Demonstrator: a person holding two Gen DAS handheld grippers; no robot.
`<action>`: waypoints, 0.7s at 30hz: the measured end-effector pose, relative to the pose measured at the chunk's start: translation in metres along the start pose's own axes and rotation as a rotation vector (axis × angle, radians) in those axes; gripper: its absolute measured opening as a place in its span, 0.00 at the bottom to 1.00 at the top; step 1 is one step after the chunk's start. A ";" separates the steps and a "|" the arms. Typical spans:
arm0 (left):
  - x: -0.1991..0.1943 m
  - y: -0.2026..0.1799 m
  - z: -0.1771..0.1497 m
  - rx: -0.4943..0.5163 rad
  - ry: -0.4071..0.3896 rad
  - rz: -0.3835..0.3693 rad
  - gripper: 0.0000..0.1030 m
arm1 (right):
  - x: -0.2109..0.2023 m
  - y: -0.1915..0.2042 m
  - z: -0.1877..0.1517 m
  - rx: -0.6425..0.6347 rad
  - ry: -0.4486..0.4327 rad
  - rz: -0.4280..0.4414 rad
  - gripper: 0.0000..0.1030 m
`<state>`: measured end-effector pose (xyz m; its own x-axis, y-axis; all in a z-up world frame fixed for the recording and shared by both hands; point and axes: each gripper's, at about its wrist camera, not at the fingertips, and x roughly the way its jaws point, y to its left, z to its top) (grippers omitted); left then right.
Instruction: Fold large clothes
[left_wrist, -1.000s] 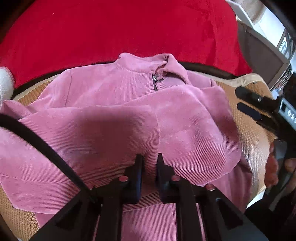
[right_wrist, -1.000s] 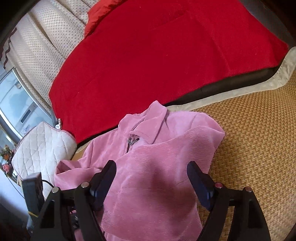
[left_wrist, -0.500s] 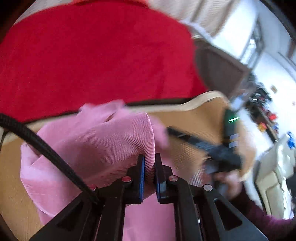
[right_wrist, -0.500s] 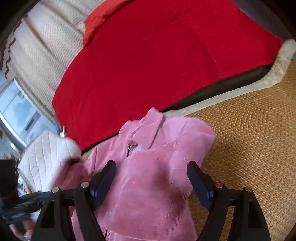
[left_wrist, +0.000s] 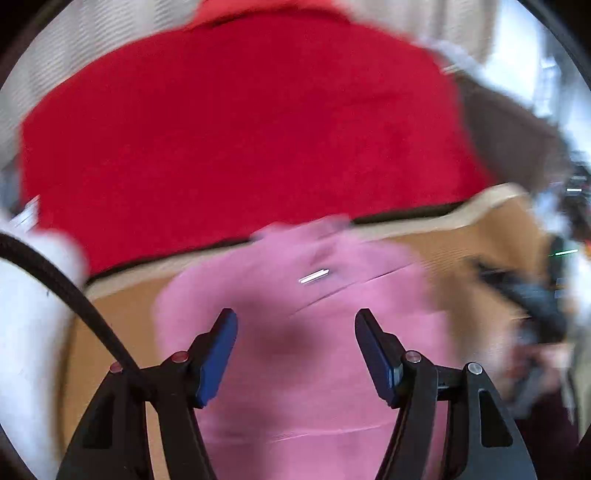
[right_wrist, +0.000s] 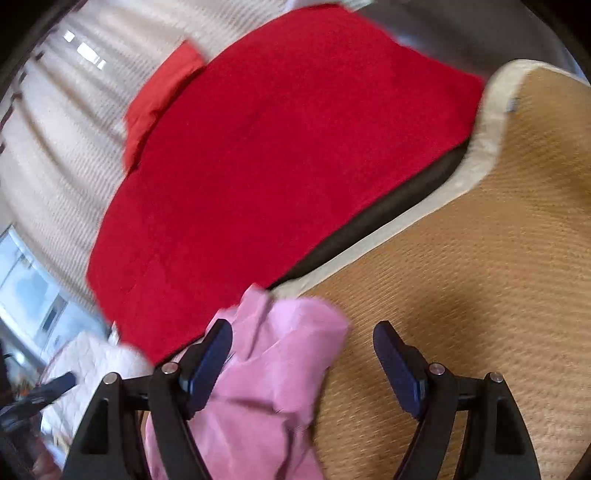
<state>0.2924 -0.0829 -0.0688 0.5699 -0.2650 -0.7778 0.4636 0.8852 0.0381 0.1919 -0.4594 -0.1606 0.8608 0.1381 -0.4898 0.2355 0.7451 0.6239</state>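
A pink corduroy jacket lies folded on a woven tan mat, its collar and zip pull toward the red blanket. My left gripper is open and empty, hovering above the jacket's middle. My right gripper is open and empty, over the jacket's right edge and the bare mat. The left wrist view is blurred by motion. The right gripper shows blurred at the right edge of the left wrist view.
A red blanket covers the surface behind the mat. A white quilted cushion lies left of the jacket. The mat's cream border runs along its far edge. Pale curtains hang behind.
My left gripper was shut on a fold of the jacket, carried it over, and has now opened and let it go. The right gripper stayed open and swung toward the right.
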 end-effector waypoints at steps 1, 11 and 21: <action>0.011 0.013 -0.008 -0.013 0.032 0.061 0.65 | 0.007 0.014 -0.006 -0.040 0.041 0.040 0.80; 0.111 0.083 -0.096 -0.059 0.304 0.230 0.67 | 0.059 0.093 -0.093 -0.395 0.352 0.048 0.74; 0.079 0.089 -0.052 -0.027 0.126 0.257 0.66 | 0.071 0.095 -0.090 -0.387 0.299 -0.001 0.74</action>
<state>0.3433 -0.0051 -0.1597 0.5766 0.0178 -0.8168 0.2952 0.9277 0.2287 0.2349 -0.3208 -0.1909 0.6801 0.2759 -0.6792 0.0025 0.9256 0.3784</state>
